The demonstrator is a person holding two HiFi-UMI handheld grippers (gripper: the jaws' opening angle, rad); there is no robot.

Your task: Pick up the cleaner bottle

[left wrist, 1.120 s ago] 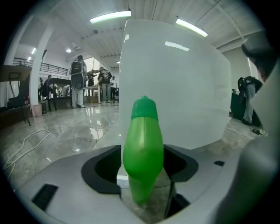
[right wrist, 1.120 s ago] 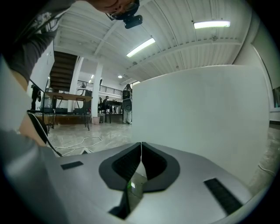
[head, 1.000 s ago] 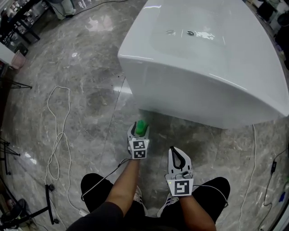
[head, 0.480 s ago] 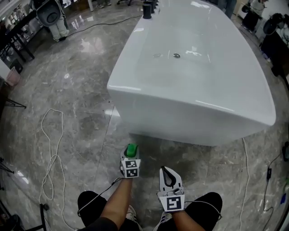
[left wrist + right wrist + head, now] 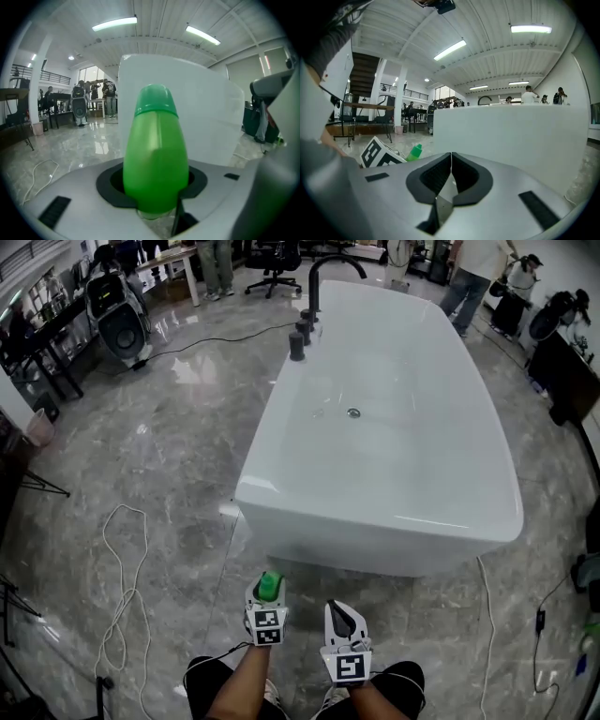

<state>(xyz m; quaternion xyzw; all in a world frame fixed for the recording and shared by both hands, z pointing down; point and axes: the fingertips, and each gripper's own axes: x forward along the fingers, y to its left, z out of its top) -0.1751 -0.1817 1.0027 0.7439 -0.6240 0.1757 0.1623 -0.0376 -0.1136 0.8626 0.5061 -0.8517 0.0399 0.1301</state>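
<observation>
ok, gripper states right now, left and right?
Left gripper: closed on the green cleaner bottle.
Right gripper: closed, jaws together, nothing between them.

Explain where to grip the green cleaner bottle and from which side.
Grip the green cleaner bottle on its wide body below the cap, coming in level from the side. It stands upright and narrows toward the top, so the rounded body seats in the curved pads, as the left hand-held gripper shows.
</observation>
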